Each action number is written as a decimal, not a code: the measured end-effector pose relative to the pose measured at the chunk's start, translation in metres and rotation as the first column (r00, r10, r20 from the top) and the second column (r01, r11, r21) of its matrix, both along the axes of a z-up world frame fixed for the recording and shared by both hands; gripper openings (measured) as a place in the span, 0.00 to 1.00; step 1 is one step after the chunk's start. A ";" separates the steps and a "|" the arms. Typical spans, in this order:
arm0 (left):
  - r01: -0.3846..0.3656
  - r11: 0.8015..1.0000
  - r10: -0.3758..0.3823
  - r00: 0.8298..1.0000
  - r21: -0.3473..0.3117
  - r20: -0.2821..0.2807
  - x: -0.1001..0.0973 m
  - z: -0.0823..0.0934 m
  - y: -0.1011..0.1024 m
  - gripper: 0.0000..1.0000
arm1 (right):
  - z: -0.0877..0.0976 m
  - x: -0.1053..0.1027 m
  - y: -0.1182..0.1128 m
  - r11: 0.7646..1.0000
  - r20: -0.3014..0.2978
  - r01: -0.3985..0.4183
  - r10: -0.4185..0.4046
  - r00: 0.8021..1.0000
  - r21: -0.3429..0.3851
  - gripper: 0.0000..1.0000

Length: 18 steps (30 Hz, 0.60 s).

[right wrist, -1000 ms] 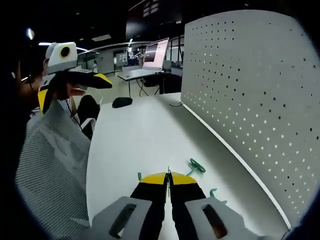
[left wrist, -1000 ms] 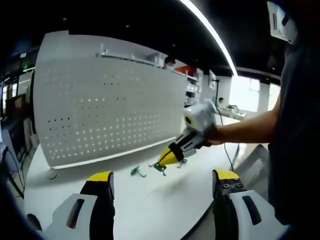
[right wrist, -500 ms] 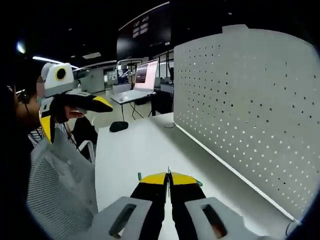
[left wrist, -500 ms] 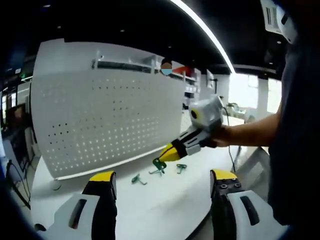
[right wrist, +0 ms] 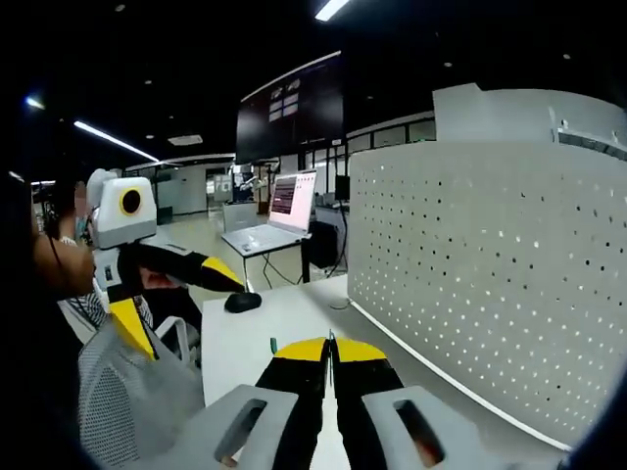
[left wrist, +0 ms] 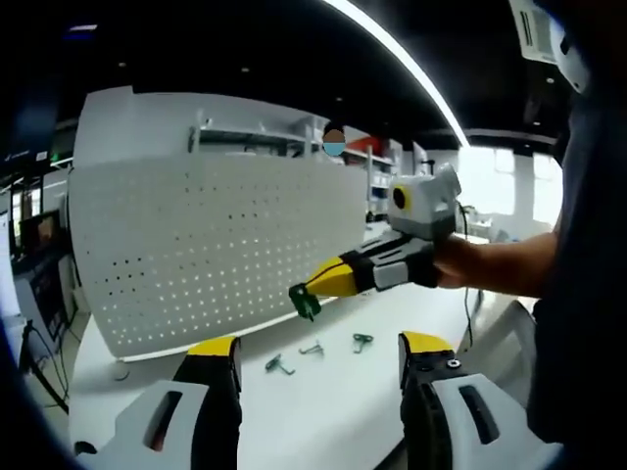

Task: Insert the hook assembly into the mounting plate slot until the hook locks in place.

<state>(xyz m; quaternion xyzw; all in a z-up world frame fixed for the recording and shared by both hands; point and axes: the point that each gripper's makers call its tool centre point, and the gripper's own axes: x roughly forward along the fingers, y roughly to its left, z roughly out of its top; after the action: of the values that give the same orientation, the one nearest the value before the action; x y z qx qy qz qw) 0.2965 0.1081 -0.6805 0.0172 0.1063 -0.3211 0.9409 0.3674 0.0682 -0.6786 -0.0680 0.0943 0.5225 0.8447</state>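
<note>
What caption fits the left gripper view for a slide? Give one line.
Right gripper holds a green hook in the air before the white pegboard; three hooks lie on the table.

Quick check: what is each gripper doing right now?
Left gripper: open, holding nothing.
Right gripper: shut on a green hook, lifted off the table.

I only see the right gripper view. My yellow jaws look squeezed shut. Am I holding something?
Observer: Yes. In the left gripper view, the right gripper pinches a small green plastic hook, up in the air in front of the white perforated pegboard.
Operator: Are there more hooks anywhere?
Observer: Three more green hooks lie on the white table, below the one you hold.
</note>
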 end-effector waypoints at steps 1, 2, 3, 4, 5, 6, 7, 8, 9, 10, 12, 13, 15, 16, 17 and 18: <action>-0.005 1.000 0.005 1.000 -0.004 0.004 0.001 0.001 0.000 0.65 | 0.003 0.000 0.001 1.000 0.005 0.001 -0.001 1.000 0.007 0.00; -0.006 1.000 0.007 1.000 -0.015 0.008 0.001 0.003 -0.001 0.65 | 0.008 0.000 0.002 1.000 0.010 0.002 -0.002 1.000 0.017 0.00; -0.007 1.000 0.008 1.000 -0.021 0.009 0.001 0.004 -0.001 0.64 | 0.010 0.000 0.002 1.000 0.011 0.002 -0.002 1.000 0.023 0.00; -0.009 1.000 0.010 1.000 -0.023 0.010 0.002 0.006 -0.001 0.64 | 0.014 0.000 0.003 1.000 0.013 0.003 -0.003 1.000 0.031 0.00; -0.010 1.000 0.010 1.000 -0.024 0.010 0.003 0.006 -0.001 0.62 | 0.016 0.000 0.003 0.999 0.016 0.005 -0.006 1.000 0.036 0.00; -0.009 1.000 0.009 1.000 -0.026 0.010 0.004 0.008 -0.001 0.62 | 0.020 0.000 0.003 0.999 0.020 0.009 -0.010 1.000 0.046 0.00; -0.008 1.000 0.008 1.000 -0.030 0.014 0.005 0.010 -0.001 0.61 | 0.021 0.000 0.003 0.999 0.017 0.010 -0.011 1.000 0.051 0.00; -0.010 0.999 0.011 1.000 -0.036 0.021 0.005 0.013 -0.001 0.60 | 0.024 0.000 0.002 0.998 0.014 0.015 -0.015 1.000 0.062 0.00; -0.013 0.999 0.014 0.999 -0.042 0.030 0.007 0.016 -0.001 0.58 | 0.026 0.000 0.002 0.997 0.012 0.017 -0.018 1.000 0.070 0.00; -0.016 0.998 0.018 0.999 -0.053 0.038 0.008 0.019 -0.001 0.57 | 0.028 -0.001 0.002 0.997 0.007 0.018 -0.019 1.000 0.078 0.00; -0.017 0.998 0.020 0.999 -0.067 0.047 0.010 0.024 -0.002 0.54 | 0.031 -0.002 0.003 0.995 -0.001 0.023 -0.023 1.000 0.097 0.00; -0.019 0.997 0.022 0.999 -0.069 0.048 0.011 0.024 -0.003 0.53 | 0.032 -0.003 0.003 0.994 -0.007 0.025 -0.025 1.000 0.103 0.00; -0.029 0.997 0.032 0.998 -0.069 0.049 0.015 0.025 -0.003 0.51 | 0.033 -0.005 0.005 0.993 -0.015 0.028 -0.027 1.000 0.116 0.00; -0.028 0.997 0.032 0.998 -0.073 0.048 0.016 0.025 -0.003 0.49 | 0.034 -0.005 0.005 0.993 -0.015 0.029 -0.027 1.000 0.117 0.00; -0.032 0.996 0.036 0.998 -0.085 0.047 0.017 0.026 -0.004 0.47 | 0.034 -0.007 0.006 0.993 -0.014 0.030 -0.028 1.000 0.117 0.00; -0.039 0.995 0.044 0.998 -0.091 0.050 0.018 0.027 -0.004 0.46 | 0.034 -0.007 0.007 0.993 -0.012 0.031 -0.030 0.999 0.117 0.00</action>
<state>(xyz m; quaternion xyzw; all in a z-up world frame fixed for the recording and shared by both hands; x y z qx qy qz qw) 0.3150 0.1046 -0.6534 -0.0189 0.0676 -0.3055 0.9496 0.3603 0.0750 -0.6445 -0.0141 0.0689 0.5145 0.8546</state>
